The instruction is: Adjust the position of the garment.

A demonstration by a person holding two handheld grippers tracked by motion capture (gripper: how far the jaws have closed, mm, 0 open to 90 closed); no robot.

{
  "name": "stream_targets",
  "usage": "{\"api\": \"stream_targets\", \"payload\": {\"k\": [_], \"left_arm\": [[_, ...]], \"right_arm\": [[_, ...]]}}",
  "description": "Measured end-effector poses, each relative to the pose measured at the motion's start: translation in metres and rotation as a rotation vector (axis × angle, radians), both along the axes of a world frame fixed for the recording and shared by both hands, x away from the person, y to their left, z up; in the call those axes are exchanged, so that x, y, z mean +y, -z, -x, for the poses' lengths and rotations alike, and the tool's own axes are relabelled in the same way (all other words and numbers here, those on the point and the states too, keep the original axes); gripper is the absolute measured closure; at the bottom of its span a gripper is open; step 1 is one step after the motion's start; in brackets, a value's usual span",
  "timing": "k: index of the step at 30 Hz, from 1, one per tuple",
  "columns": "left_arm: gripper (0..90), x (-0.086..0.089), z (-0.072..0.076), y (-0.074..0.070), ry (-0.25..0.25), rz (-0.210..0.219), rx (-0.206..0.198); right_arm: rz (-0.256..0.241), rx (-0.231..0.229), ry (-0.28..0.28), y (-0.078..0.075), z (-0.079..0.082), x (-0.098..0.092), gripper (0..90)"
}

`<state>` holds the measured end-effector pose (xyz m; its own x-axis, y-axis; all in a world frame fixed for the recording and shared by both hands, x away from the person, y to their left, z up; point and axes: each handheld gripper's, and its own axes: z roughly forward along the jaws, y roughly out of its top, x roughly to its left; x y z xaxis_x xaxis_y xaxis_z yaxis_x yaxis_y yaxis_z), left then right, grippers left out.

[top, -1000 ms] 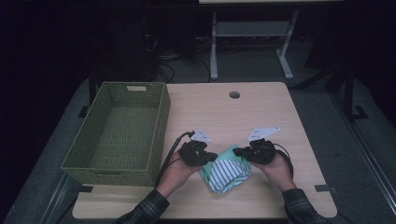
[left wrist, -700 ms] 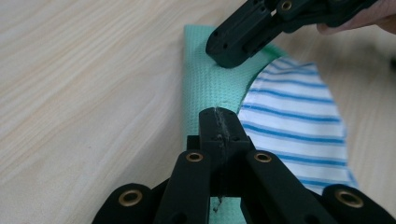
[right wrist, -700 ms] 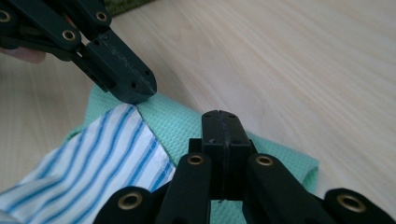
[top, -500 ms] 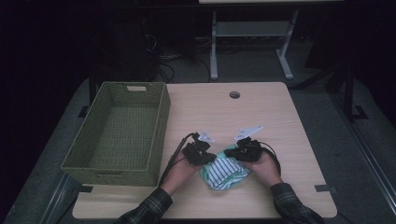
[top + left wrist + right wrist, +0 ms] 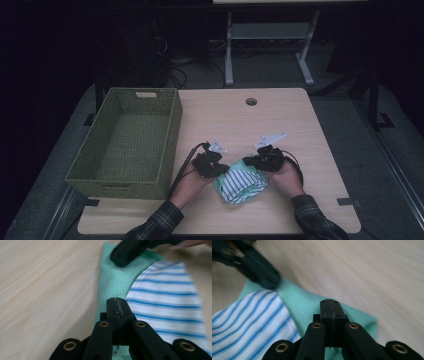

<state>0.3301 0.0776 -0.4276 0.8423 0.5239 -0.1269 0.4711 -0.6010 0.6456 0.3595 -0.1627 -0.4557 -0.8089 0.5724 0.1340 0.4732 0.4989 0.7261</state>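
Working near the bench's (image 5: 300, 130) front edge, with the basket (image 5: 125, 140) leftward, your left tool (image 5: 116, 305) and right tool (image 5: 330, 307) each pinch the green cloth's (image 5: 110, 282) rim, jaws closed.

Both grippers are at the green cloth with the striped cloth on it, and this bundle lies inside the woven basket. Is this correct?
Not quite. Both grippers, left gripper and right gripper, are at the green cloth with the striped cloth, but the bundle lies on the table, beside the woven basket. The high view shows this.

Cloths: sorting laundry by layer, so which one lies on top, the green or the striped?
The blue-striped white cloth; it overlaps the plain green waffle cloth, whose edge shows beneath.
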Motion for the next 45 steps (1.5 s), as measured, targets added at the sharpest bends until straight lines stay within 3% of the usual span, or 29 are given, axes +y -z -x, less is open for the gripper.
{"api": "stream_targets", "payload": {"k": [4, 8, 12, 17, 29, 45], "left_arm": [[89.6, 0.008, 0.012, -0.001, 0.000, 0.006, 0.015], [89.6, 0.011, 0.026, 0.004, 0.011, -0.026, 0.041], [89.5, 0.011, 0.030, 0.013, 0.023, -0.072, 0.060], [89.6, 0.008, 0.022, 0.023, 0.017, -0.123, 0.061], [89.6, 0.000, -0.012, 0.026, -0.033, -0.114, 0.045], [89.7, -0.018, -0.056, 0.026, -0.034, -0.120, 0.040]], "right_arm": [[0.000, 0.009, 0.041, 0.001, -0.004, -0.014, 89.9], [0.033, 0.017, 0.054, 0.009, -0.005, -0.019, 89.9], [0.057, 0.015, 0.060, 0.011, -0.006, -0.021, 89.9], [0.070, 0.017, 0.068, 0.012, -0.005, -0.024, 89.9], [0.079, 0.033, 0.087, 0.011, 0.007, -0.044, 89.9], [0.082, 0.058, 0.055, 0.009, 0.035, -0.055, 90.0]]}}
